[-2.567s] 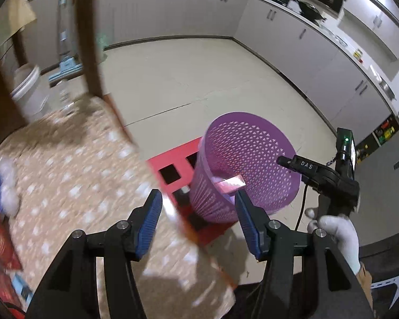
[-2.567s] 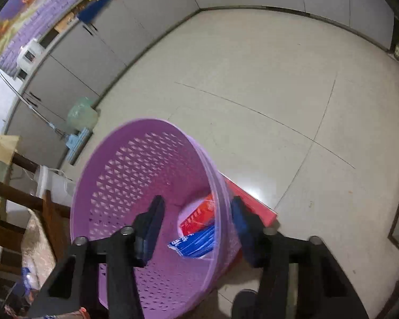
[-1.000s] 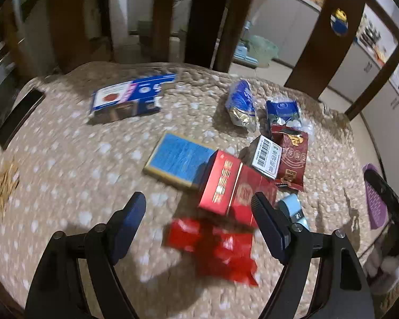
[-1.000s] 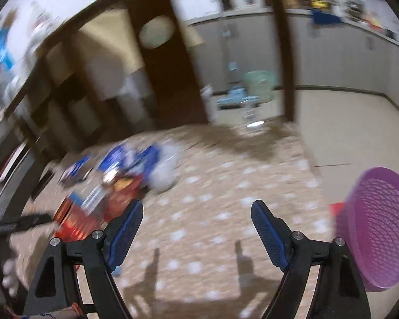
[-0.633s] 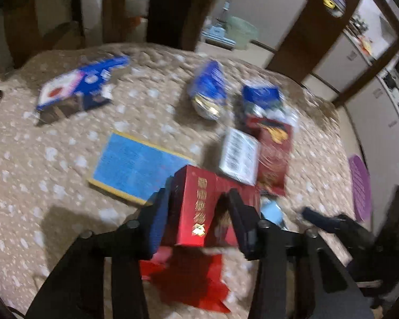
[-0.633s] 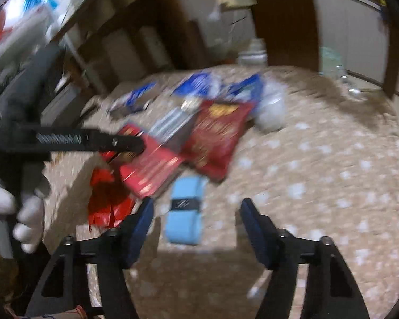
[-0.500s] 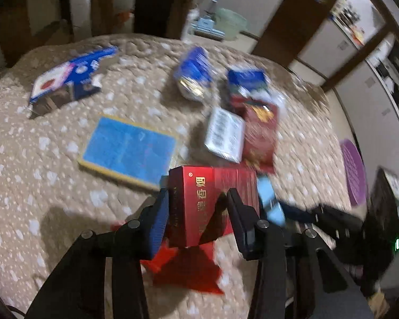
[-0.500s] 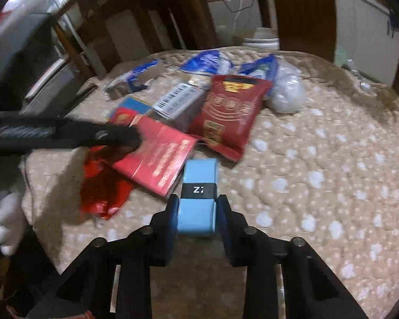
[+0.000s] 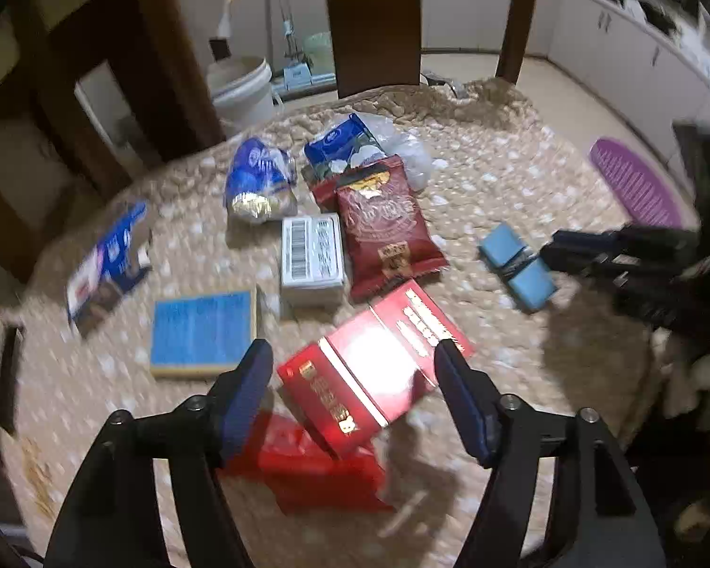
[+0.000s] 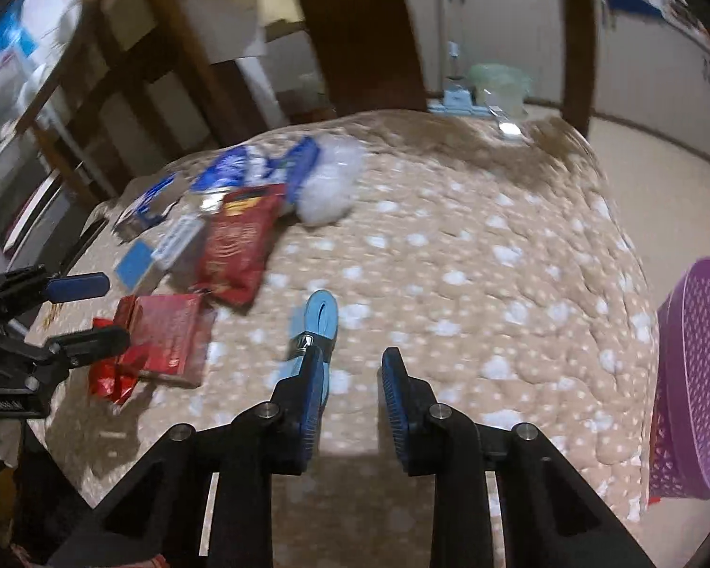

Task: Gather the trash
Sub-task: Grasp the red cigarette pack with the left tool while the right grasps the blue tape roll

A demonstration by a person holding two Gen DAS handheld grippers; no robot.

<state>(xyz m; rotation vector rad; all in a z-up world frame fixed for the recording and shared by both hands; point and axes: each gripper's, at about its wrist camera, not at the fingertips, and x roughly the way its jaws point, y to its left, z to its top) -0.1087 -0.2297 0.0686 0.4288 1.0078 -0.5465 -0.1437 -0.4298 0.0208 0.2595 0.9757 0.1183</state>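
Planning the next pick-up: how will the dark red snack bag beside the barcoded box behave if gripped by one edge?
The dark red snack bag looks like a thin film pouch, so it is probably light and would sag or crumple rather than stay stiff. Its glossy surface may slip between jaws. Lying flat on the tablecloth, it seems unlikely to roll.

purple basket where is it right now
The purple basket stands off the right edge of the spotted tablecloth in the right wrist view; the left wrist view shows its rim far right.
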